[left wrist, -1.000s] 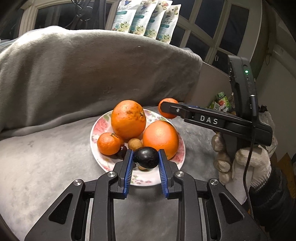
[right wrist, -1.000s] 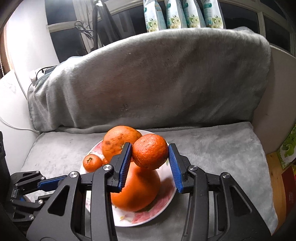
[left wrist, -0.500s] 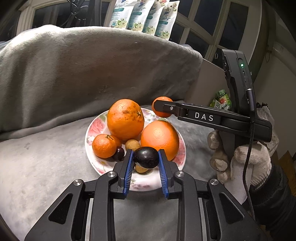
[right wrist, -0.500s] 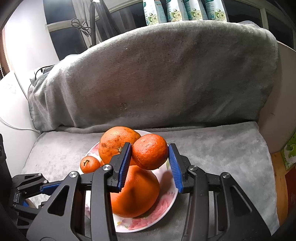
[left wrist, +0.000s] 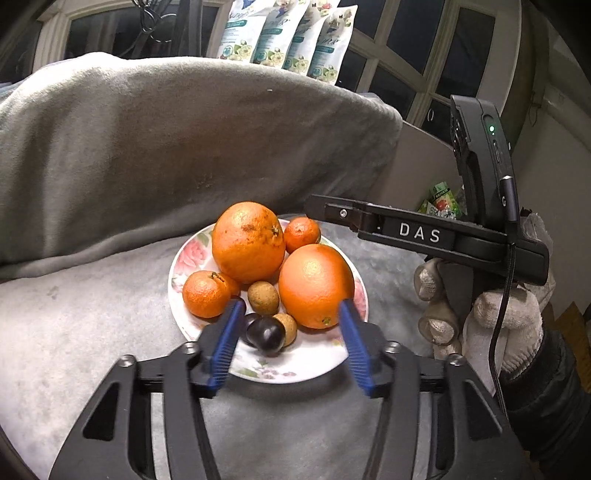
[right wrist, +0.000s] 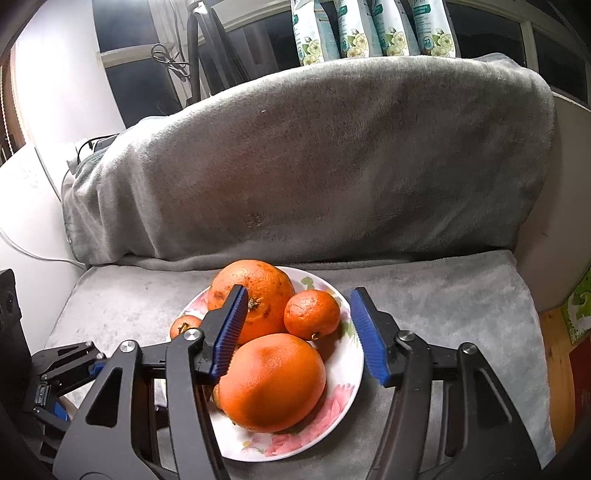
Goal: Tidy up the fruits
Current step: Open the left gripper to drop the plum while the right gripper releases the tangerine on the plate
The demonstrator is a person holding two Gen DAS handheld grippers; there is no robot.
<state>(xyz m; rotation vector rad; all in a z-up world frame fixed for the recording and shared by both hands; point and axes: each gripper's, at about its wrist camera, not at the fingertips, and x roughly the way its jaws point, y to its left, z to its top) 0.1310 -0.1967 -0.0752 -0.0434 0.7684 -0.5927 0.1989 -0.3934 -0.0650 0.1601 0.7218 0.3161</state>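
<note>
A floral plate (left wrist: 295,365) on the grey blanket holds two big oranges (left wrist: 247,242) (left wrist: 314,286), two small mandarins (left wrist: 206,294) (left wrist: 302,234), two brown longans (left wrist: 263,297) and a dark plum (left wrist: 265,333). My left gripper (left wrist: 290,317) is open just above the plum, which lies on the plate. My right gripper (right wrist: 297,317) is open around the back mandarin (right wrist: 312,314), which rests on the plate (right wrist: 345,384) against the oranges (right wrist: 271,382). The right gripper also shows from the side in the left wrist view (left wrist: 314,206).
A grey blanket (right wrist: 314,166) covers the sofa back behind the plate. Pouches (right wrist: 373,29) stand on the window sill. A green packet (left wrist: 441,197) and a wooden floor (right wrist: 557,369) lie to the right. The gloved hand (left wrist: 491,317) holds the right gripper.
Both grippers have opened. The plum dropped from the left gripper onto the plate front; the mandarin left the right gripper and now rests on the plate's back.
</note>
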